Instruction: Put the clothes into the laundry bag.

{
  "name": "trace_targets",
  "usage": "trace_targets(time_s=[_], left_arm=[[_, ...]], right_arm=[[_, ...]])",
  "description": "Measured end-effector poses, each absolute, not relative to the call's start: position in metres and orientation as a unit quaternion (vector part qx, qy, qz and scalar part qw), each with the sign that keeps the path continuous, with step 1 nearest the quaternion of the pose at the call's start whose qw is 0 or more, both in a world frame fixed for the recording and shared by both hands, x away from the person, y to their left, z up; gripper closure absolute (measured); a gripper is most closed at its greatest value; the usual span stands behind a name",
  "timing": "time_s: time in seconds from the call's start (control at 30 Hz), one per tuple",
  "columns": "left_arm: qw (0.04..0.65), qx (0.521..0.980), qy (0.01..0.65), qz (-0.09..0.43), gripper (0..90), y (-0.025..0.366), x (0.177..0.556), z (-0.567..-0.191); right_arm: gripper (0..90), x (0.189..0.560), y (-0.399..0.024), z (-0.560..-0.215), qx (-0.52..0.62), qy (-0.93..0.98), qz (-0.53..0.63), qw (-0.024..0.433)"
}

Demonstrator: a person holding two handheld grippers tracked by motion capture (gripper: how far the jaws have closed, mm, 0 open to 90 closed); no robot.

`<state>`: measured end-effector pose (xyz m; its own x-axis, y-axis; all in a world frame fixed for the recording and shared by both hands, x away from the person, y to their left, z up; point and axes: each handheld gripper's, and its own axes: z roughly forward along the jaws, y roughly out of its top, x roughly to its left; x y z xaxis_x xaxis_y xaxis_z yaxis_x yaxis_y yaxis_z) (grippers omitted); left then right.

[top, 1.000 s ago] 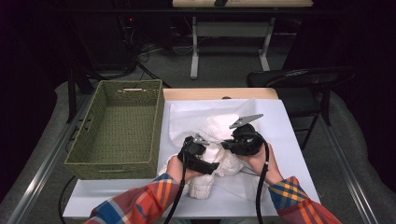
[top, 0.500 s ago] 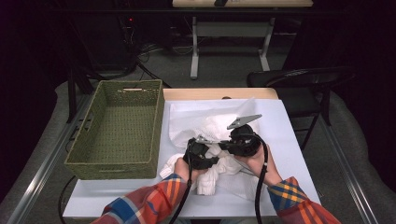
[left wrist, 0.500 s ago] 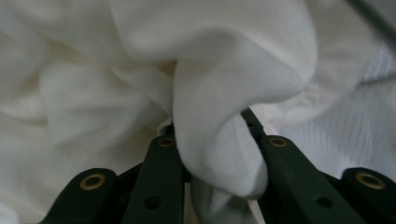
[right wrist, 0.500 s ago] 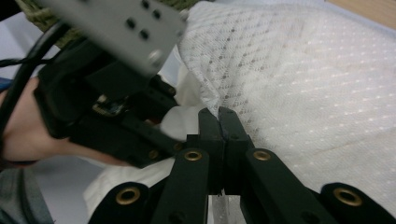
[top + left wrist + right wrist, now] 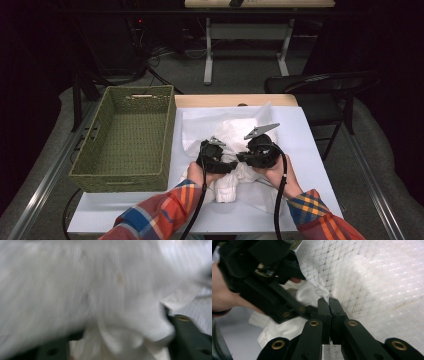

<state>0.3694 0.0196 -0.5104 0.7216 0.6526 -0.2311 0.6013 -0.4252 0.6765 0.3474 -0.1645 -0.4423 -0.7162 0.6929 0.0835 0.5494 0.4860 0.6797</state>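
1. Right gripper [image 5: 329,301] first — its jaws are pressed together on a fold of the white garment [image 5: 374,285], the patterned knit rising straight from the fingertips.
2. Just to its left in the right gripper view sits the left gripper [image 5: 287,307], dark and close, almost touching, with a hand [image 5: 223,295] wrapped behind it.
3. Left gripper [image 5: 216,159] from above — it lies on the white garment [image 5: 235,135], right beside the right gripper [image 5: 252,156], the two meeting over the middle of the cloth.
4. Left gripper view is blurred: white garment [image 5: 87,290] bunches between the two dark jaws, which stand well apart at the bottom corners — whether they actually grip the cloth, I cannot tell.
5. Away to the left of both grippers stands a green woven basket [image 5: 85,172], beside the white table cover [image 5: 310,130] under the garment.
6. Plaid sleeves [image 5: 160,215] come in from below.
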Motion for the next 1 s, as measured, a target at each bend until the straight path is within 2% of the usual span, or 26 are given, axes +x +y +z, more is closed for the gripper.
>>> trace_targets(time_s=[0.07, 0.27, 0.5, 0.63, 0.77, 0.87, 1.0], left_arm=[[0.38, 0.851, 0.36, 0.04, 31.5, 0.025, 0.363, -0.508], [0.367, 0.861, 0.346, 0.059, 19.2, 0.043, 0.348, -0.5], [0.348, 0.864, 0.359, 0.063, 13.8, 0.052, 0.346, -0.504], [0.336, 0.86, 0.38, 0.044, 13.0, 0.054, 0.353, -0.515], [0.337, 0.848, 0.409, 0.003, 16.7, 0.054, 0.362, -0.532], [0.341, 0.842, 0.417, -0.008, 27.3, 0.052, 0.363, -0.538], [0.346, 0.845, 0.408, -0.01, 51.0, 0.048, 0.363, -0.542]], right_arm=[[88.9, 0.347, -0.165, -0.441, 0.364, 0.855, 0.356, 0.103], [86.7, 0.348, -0.165, -0.442, 0.365, 0.853, 0.358, 0.101], [86.4, 0.349, -0.164, -0.442, 0.362, 0.855, 0.356, 0.1], [85.4, 0.349, -0.163, -0.444, 0.363, 0.857, 0.353, 0.098], [85.2, 0.349, -0.162, -0.444, 0.364, 0.857, 0.352, 0.096], [85.5, 0.349, -0.162, -0.444, 0.365, 0.857, 0.351, 0.095], [87.3, 0.349, -0.161, -0.445, 0.364, 0.858, 0.35, 0.093]])
